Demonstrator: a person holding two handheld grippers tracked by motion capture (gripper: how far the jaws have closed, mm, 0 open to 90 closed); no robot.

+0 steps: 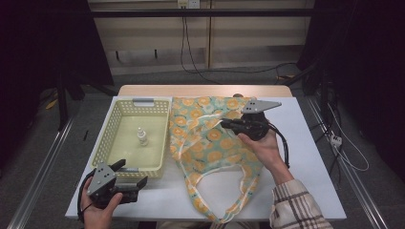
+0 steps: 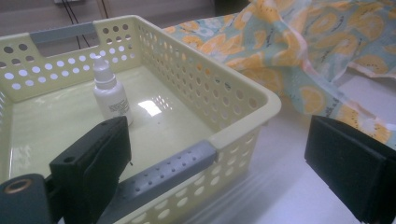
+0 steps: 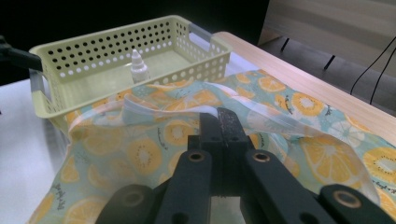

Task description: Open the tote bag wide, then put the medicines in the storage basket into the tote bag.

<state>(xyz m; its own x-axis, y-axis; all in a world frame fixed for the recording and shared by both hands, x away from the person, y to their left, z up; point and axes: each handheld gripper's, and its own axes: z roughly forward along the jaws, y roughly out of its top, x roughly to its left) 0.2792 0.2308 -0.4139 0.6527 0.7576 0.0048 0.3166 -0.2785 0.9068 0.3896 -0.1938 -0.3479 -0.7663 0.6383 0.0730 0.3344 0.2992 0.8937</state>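
A cloth bag [image 1: 210, 143] printed with orange citrus slices lies spread on the white table, its handles trailing toward the front edge. My right gripper [image 1: 224, 123] is over the bag's upper middle, shut on the bag's pale hem [image 3: 261, 116], which is raised in a fold at the jaw tips [image 3: 219, 119]. A pale yellow perforated basket [image 1: 110, 129] stands left of the bag, with a small white dropper bottle [image 1: 142, 136] upright inside. My left gripper [image 1: 130, 172] is open at the basket's near right corner, nothing between its jaws [image 2: 219, 154]. The bottle [image 2: 109, 95] stands beyond its left jaw.
The bag's left edge [image 3: 93, 135] lies against the basket wall [image 3: 107, 37]. Bare white table [image 1: 310, 157] lies right of the bag and in front of the basket. A wooden strip [image 1: 205, 90] runs along the table's far edge. Cables lie on the floor behind and to the right.
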